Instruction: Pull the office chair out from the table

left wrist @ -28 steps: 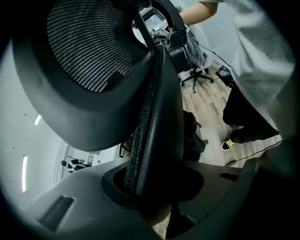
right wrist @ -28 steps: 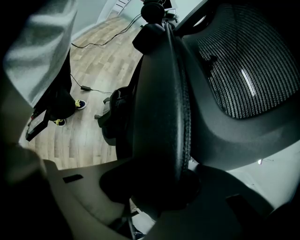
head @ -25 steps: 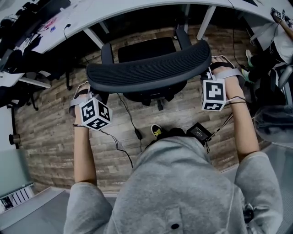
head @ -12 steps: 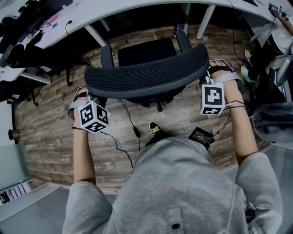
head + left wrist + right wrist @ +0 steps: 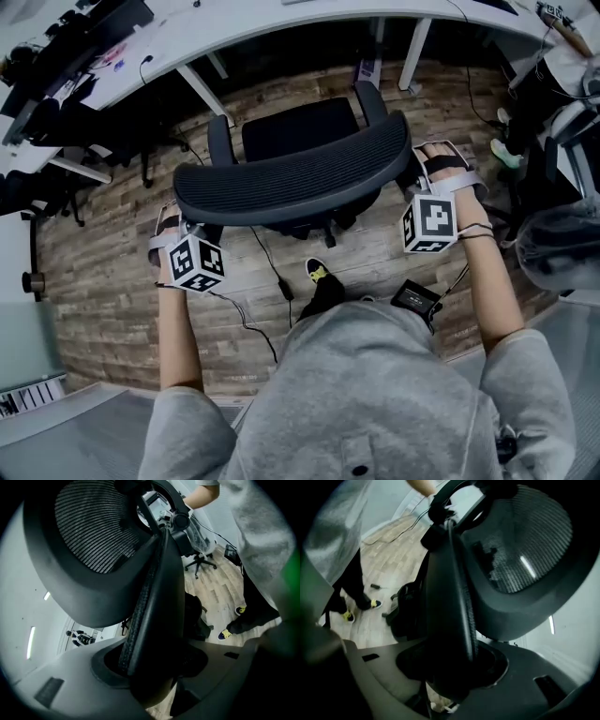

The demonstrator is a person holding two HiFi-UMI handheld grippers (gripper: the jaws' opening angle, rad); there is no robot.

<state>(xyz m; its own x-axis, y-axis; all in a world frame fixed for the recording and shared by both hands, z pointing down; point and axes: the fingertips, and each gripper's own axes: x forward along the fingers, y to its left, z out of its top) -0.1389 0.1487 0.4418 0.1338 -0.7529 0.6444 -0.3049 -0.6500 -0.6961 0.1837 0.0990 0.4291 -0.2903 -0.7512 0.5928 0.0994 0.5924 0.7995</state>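
A: On the wood-plank floor [image 5: 94, 272], beside the long curved white bench [image 5: 281, 26], what stands there?

B: The black office chair with a mesh backrest [image 5: 300, 167]. Its seat lies just clear of the bench edge, armrests pointing towards the bench and the backrest turned to the person in a grey top.

A: And the arms?

B: Both reach forward and down, one at each end of the backrest. The left hand [image 5: 167, 246] is at its left end and the right hand [image 5: 448, 169] at its right end.

A: What are the tools doing?

B: The left tool [image 5: 187, 236] has the backrest's dark rim standing between its jaws, which are opening. The right tool [image 5: 424, 199] is the same: the opposite rim sits in its gap, with the jaws spreading apart. Each gripper view shows the rim running straight up from the jaw recess.

A: Any markings?

B: Only the black-and-white square patterns on the left cube [image 5: 196, 263] and the right cube [image 5: 430, 223].
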